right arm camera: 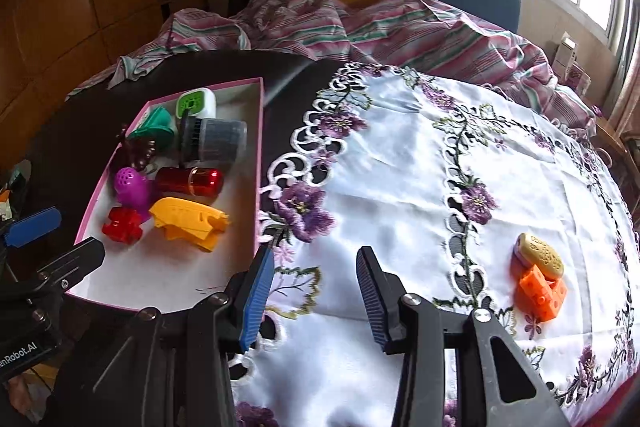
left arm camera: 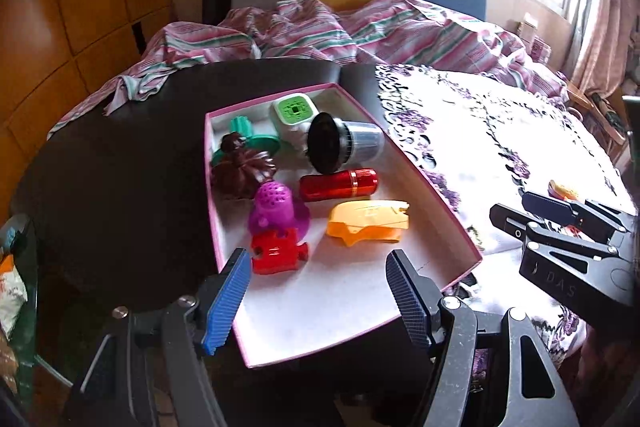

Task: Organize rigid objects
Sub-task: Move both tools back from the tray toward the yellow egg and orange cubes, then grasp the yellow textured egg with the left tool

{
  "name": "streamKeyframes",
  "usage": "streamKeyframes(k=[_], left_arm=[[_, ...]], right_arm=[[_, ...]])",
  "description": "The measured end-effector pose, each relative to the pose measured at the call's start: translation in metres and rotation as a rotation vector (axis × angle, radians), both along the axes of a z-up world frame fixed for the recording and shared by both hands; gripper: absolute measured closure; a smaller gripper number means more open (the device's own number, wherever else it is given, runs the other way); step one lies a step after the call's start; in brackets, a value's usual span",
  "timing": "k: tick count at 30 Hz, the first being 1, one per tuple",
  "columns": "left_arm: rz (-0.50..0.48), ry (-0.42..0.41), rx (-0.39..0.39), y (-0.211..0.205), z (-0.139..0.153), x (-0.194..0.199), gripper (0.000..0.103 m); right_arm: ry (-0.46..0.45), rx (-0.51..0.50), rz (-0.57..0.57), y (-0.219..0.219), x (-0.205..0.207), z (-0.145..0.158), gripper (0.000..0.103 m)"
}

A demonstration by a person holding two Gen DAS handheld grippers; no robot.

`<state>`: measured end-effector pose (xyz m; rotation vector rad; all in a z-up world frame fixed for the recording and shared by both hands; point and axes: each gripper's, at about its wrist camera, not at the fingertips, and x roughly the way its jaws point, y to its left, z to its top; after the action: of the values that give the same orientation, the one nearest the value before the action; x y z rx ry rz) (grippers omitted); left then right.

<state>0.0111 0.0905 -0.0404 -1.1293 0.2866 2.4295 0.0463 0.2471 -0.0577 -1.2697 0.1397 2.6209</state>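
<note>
On the counter (right arm camera: 400,167), the pink box (right arm camera: 259,163) at left already holds most toys; an orange block (right arm camera: 540,297) and a tan oval piece (right arm camera: 542,255), touching, wait at right; both hand-held grippers, left (left arm camera: 318,291) and right (right arm camera: 316,295), hang open and empty; next, I judge, the right one reaches right for those two.

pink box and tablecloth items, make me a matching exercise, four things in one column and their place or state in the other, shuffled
Things:
1. red cylinder
2. orange block
3. yellow casing
4. left tongs

Places or states:
A. on the tablecloth, outside the pink box
B. open, holding nothing
C. in the box, beside the purple piece
D. in the box, nearest the red block

Pairs: 1-C, 2-A, 3-D, 4-B
</note>
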Motion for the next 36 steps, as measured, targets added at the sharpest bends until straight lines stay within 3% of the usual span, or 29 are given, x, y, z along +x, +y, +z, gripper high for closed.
streamKeyframes(k=[24, 30, 33, 36], left_arm=[[-0.259, 0.003, -0.003, 0.089, 0.01, 0.021, 0.032], [-0.312, -0.026, -0.021, 0.104, 0.002, 0.029, 0.033], [-0.337, -0.033, -0.023, 0.112, 0.0, 0.03, 0.032], [-0.366, -0.04, -0.026, 0.122, -0.001, 0.033, 0.033]], right_arm=[[-0.06, -0.053, -0.375, 0.175, 0.067, 0.014, 0.06], [-0.022, -0.141, -0.51, 0.23, 0.089, 0.0, 0.06], [-0.029, -0.261, -0.613, 0.25, 0.103, -0.016, 0.06], [-0.001, -0.307, -0.617, 0.255, 0.107, -0.015, 0.06]])
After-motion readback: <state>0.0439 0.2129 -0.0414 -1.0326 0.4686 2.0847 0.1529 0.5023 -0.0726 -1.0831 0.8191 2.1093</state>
